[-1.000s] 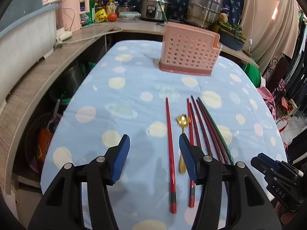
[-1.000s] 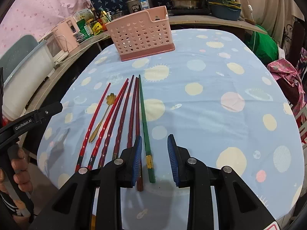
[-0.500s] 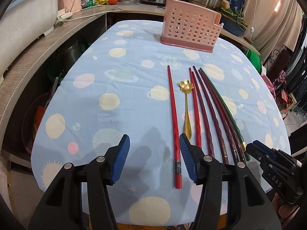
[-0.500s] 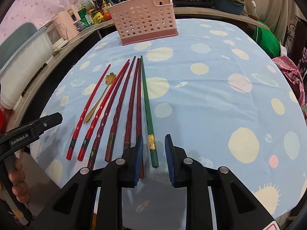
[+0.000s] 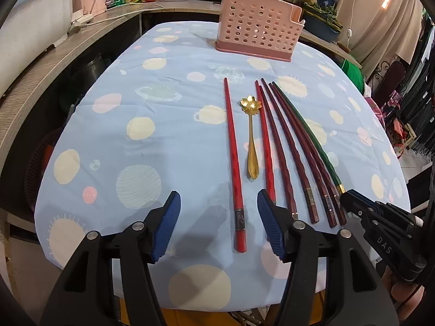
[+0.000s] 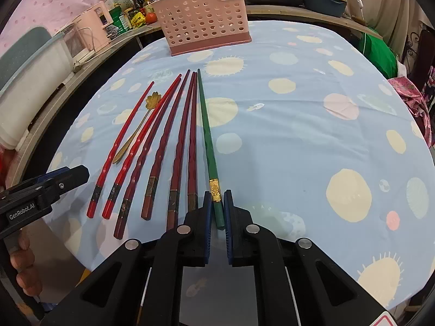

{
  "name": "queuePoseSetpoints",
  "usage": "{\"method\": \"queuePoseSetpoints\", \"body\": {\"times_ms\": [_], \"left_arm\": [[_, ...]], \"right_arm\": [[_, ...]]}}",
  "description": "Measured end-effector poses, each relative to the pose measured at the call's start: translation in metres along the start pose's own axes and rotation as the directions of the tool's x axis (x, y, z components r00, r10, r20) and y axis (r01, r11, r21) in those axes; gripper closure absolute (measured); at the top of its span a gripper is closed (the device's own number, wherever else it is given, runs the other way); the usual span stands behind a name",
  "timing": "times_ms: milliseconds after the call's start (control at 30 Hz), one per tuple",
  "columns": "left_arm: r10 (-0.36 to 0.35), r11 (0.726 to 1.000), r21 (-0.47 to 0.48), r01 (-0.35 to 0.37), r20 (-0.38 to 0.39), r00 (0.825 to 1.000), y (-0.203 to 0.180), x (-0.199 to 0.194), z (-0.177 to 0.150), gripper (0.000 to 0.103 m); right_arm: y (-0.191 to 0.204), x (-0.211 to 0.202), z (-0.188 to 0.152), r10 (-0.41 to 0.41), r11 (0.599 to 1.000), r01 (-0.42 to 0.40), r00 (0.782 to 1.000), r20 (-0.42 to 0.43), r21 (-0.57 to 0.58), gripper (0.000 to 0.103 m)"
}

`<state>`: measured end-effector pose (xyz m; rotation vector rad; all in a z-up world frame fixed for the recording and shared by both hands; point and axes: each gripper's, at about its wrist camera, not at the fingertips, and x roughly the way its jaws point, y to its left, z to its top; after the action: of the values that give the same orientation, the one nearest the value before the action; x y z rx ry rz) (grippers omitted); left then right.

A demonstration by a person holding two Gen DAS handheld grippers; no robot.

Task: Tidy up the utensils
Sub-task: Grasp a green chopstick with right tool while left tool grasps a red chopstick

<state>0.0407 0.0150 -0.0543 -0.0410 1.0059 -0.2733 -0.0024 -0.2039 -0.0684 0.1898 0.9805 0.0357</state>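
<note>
My right gripper [image 6: 217, 206] has its blue pads pressed against the thick end of the green chopstick [image 6: 208, 141], just below its gold band, and the stick lies flat on the blue spotted tablecloth [image 6: 299, 141]. My left gripper [image 5: 218, 217] is spreading its jaws; they stand about half apart over the near end of the bright red chopstick [image 5: 233, 160], which lies between them on the cloth without either pad touching it. A second bright red chopstick [image 5: 266, 146] runs under my left gripper's right finger. Between the two red ones lies the gold flower-bowled spoon [image 5: 251, 141]. Right of those fan out the dark red chopsticks [image 5: 296, 157], tips close together at the far end. The pink perforated utensil holder [image 5: 258, 36] stands upright at the far edge of the table, well apart from the row.
</note>
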Motion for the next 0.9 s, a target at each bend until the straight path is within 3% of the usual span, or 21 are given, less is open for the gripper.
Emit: {"method": "queuePoseSetpoints", "body": {"times_ms": [300,667,900], "left_arm": [[0.003,1.0,0.017,-0.003,-0.011,1.0,-0.002,0.008,-0.008,0.048],[0.025,0.998,0.05,-0.024,-0.019,1.0,-0.007,0.017,-0.014,0.059],[0.031,0.999,0.042,-0.031,-0.007,0.999,-0.003,0.015,-0.015,0.08]], "right_arm": [[0.002,0.0,-0.001,-0.016,1.0,0.016,1.0,0.0,0.001,0.095],[0.0,-0.001,-0.003,-0.005,1.0,0.005,1.0,0.004,0.013,0.095],[-0.001,-0.002,-0.004,0.0,1.0,0.0,1.0,0.011,0.013,0.095]]}}
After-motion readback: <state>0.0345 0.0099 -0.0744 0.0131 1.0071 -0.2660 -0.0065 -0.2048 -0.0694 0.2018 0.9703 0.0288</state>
